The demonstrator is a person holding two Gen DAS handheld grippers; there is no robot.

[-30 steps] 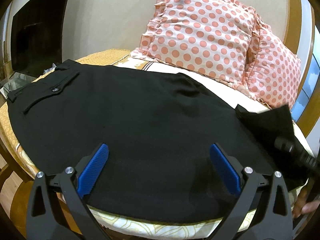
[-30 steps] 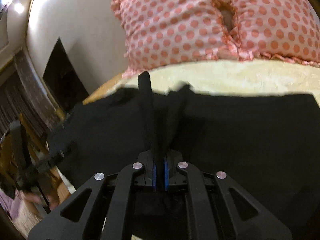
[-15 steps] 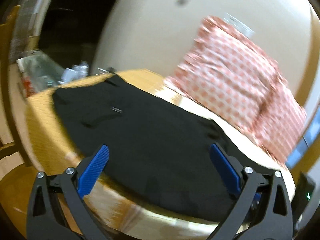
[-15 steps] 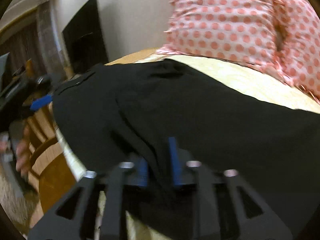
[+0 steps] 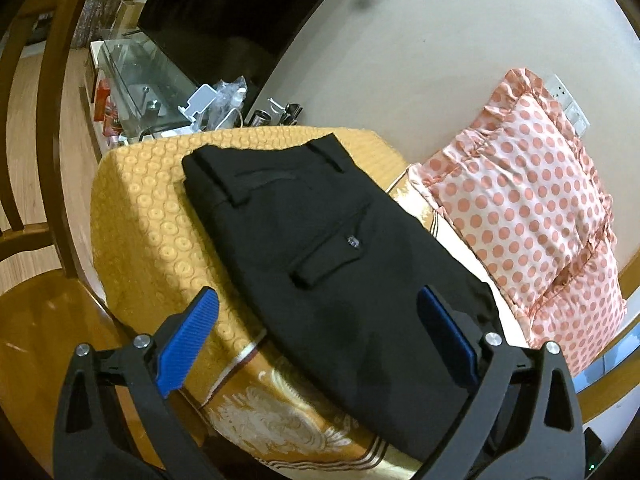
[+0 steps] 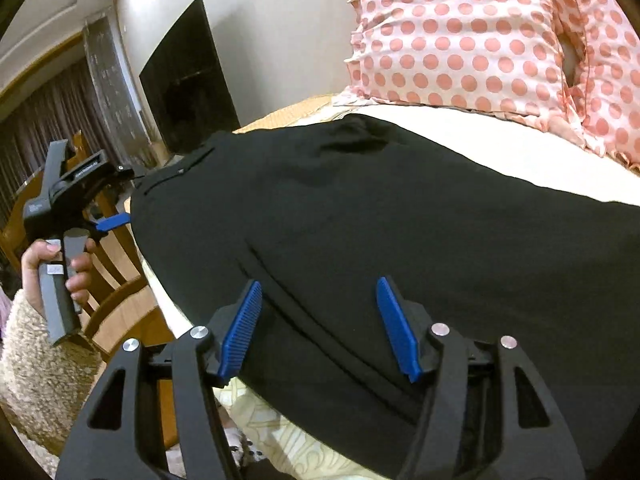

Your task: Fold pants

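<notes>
- The black pants lie flat on the bed, over a gold patterned cover, with folded layers stacked along the near edge in the right wrist view.
- In the left wrist view their long axis runs from the waistband at the far left corner down toward the near right, so the waist points away toward the cluttered glass stand.
- A buttoned back pocket faces up, about midway along the visible cloth.
- The left tongs are spread wide, holding nothing, above the near part of the pants and the bed edge.
- The right tongs are also parted, with their blue pads on either side of the folded cloth but not closed on it.
- Pink polka-dot pillows rest at the far side of the bed, just beside the pants.
- A wooden chair stands by the bed's left edge.
</notes>
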